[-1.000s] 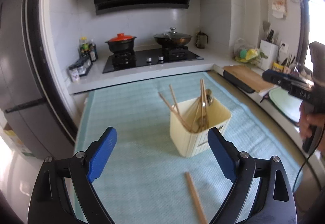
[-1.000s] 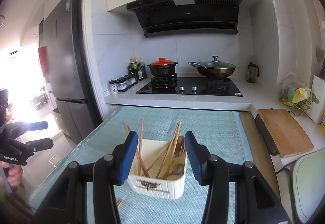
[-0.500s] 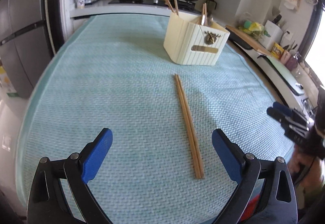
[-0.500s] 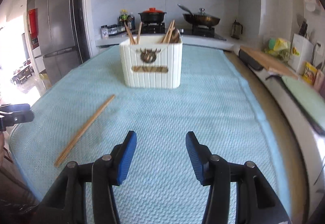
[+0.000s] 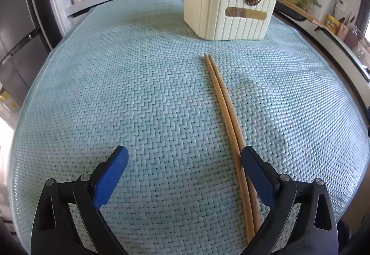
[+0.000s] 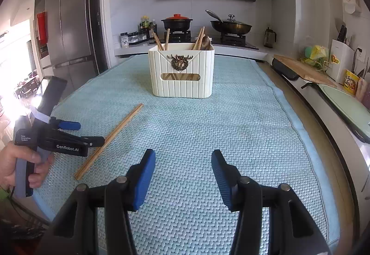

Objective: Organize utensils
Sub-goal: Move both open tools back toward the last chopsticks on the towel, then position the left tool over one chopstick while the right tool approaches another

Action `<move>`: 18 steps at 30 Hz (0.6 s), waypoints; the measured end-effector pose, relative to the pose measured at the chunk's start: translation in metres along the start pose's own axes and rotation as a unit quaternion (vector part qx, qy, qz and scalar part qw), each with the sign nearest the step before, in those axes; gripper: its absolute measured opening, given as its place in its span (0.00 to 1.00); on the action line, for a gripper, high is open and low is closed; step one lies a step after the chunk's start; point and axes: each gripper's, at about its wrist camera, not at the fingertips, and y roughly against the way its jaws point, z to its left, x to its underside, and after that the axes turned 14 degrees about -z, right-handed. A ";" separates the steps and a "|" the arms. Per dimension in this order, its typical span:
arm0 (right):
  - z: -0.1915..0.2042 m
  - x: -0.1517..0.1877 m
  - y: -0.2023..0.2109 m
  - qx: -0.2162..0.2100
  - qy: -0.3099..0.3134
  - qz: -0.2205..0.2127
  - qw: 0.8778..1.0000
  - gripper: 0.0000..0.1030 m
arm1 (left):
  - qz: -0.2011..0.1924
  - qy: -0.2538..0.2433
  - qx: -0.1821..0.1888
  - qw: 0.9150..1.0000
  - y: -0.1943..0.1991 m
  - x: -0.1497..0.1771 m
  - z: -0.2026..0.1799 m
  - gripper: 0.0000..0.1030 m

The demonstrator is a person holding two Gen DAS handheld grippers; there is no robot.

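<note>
A pair of wooden chopsticks [image 5: 225,116] lies side by side on the teal woven mat [image 5: 138,93]. Their near ends run just inside the right finger [image 5: 256,176] of my left gripper [image 5: 183,162], which is open and low over the mat. Beyond them stands a cream utensil holder [image 5: 231,7] with several chopsticks and a spoon in it. In the right wrist view the holder [image 6: 182,74] is straight ahead and the chopsticks [image 6: 108,141] lie to the left, with the left gripper [image 6: 91,132] over their middle. My right gripper [image 6: 183,162] is open over bare mat, nothing between its fingers.
A hand [image 6: 13,162] holds the left gripper at the mat's near left edge. A stove with a red-lidded pot [image 6: 177,21] and a wok [image 6: 231,26] stands behind. A fridge [image 6: 69,23] rises at left. A wooden cutting board [image 6: 303,70] lies on the right counter.
Both grippers have come down from above the holder toward the mat. The left one now sits low with the chopsticks' near ends between its fingers; the right one has settled in front of the holder.
</note>
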 end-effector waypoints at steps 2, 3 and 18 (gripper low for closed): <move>-0.001 0.001 -0.002 0.001 -0.005 0.001 1.000 0.50 | 0.002 0.005 0.000 1.000 -0.002 0.000 0.002 0.97; -0.001 0.002 -0.003 0.001 -0.008 0.002 1.000 0.50 | 0.002 0.006 -0.004 1.000 -0.003 -0.001 0.004 0.97; 0.000 0.005 -0.010 0.009 -0.001 0.011 1.000 0.50 | -0.003 0.072 -0.102 0.992 0.002 0.004 0.057 0.85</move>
